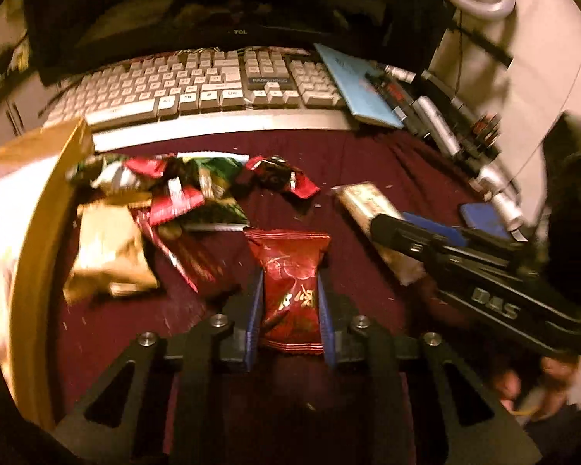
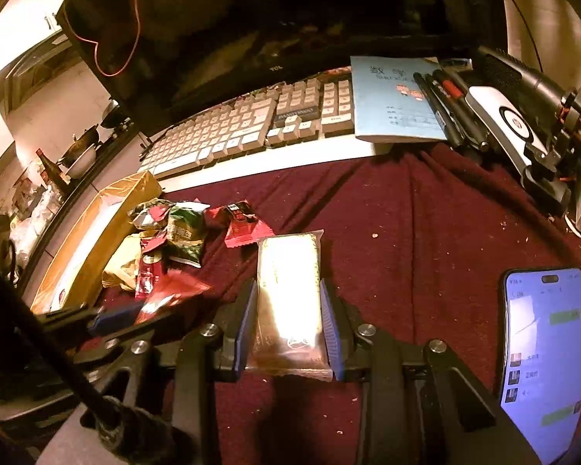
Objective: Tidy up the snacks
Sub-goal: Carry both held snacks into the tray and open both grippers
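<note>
Barely begun, by the look of it: most snacks heaped loose on the maroon cloth point(image 2: 426, 209) over the bench, just beside the open cardboard box point(image 1: 38, 209) at the left, nothing clearly visible inside the box from either view. Pile of wrappers point(image 1: 162, 190) in green, red and gold close against the box wall; one small dark-red packet point(image 2: 244, 223) lying a little apart toward the middle.

Two items in hand. Left hand-held gripper point(image 1: 290, 306) partly closed, blue pads pressing both sides of a red snack packet point(image 1: 290, 271), packet standing lengthwise between the fingers and reaching beyond their tips toward the keyboard point(image 1: 197, 85). Right hand-held gripper point(image 2: 288, 325) likewise partly closed, clamped on a pale, glossy snack bar point(image 2: 288, 283) in clear wrap, the bar projecting forward past the fingertips; glare hiding its print.

Both held snacks to the right of the box, the red one nearer to it. Left to do, as a judgement: carrying these two over, then clearing the pile and the stray packet. Phone point(image 2: 546, 348), notebook point(image 2: 395, 100) and pens point(image 2: 445, 108) off to the right, apart from the snacks
</note>
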Demonstrator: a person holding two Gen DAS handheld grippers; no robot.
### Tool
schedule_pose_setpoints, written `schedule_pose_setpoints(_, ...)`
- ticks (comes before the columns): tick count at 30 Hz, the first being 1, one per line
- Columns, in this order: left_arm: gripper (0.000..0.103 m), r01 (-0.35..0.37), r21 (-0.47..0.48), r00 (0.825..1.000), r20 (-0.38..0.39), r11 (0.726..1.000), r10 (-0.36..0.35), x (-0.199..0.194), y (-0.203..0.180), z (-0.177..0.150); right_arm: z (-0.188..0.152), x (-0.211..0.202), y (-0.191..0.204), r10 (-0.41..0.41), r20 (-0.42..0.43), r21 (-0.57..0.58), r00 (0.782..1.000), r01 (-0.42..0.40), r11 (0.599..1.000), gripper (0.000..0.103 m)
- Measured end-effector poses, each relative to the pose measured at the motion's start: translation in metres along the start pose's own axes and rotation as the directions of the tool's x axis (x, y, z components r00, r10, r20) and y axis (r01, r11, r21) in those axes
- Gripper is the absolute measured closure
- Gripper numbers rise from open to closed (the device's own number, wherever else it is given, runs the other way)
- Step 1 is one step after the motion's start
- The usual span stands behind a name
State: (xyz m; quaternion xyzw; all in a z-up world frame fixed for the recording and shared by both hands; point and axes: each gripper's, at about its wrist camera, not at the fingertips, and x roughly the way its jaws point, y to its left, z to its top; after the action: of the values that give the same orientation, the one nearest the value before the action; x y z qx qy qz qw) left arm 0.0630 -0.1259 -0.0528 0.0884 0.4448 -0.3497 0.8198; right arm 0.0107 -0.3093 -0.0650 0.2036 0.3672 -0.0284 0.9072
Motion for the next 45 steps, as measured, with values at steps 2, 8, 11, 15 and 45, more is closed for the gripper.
schedule_pose_setpoints(2,0.076,0.052,-0.056,0.999,0.015,0.997,-0.051,-0.009,0.003,-0.005,-0.001,-0.004,0.002,0.005,0.02,-0.015,1.0,-0.005,1.0,0.071)
schedule_pose_setpoints(8,0.076,0.075,-0.167,0.993,0.103,0.983,-0.058,-0.047,0.014,-0.012,-0.004,-0.012,0.015,0.022,0.054,-0.068,0.998,-0.019,0.998,0.071)
schedule_pose_setpoints(11,0.076,0.051,-0.233,0.984,0.179,0.971,-0.009,-0.08,0.035,-0.017,0.0,-0.019,0.032,0.108,0.059,-0.076,0.992,-0.103,0.992,0.071)
schedule_pose_setpoints(15,0.075,-0.051,-0.342,0.959,0.244,0.938,0.141,-0.121,0.079,-0.024,0.01,-0.022,0.084,0.252,0.044,-0.145,0.967,-0.244,0.959,0.071)
schedule_pose_setpoints(45,0.061,-0.392,-0.561,0.908,-0.109,0.729,0.405,-0.083,0.283,-0.016,0.044,0.148,0.268,0.07,-0.225,-0.365,0.972,-0.15,0.919,0.067)
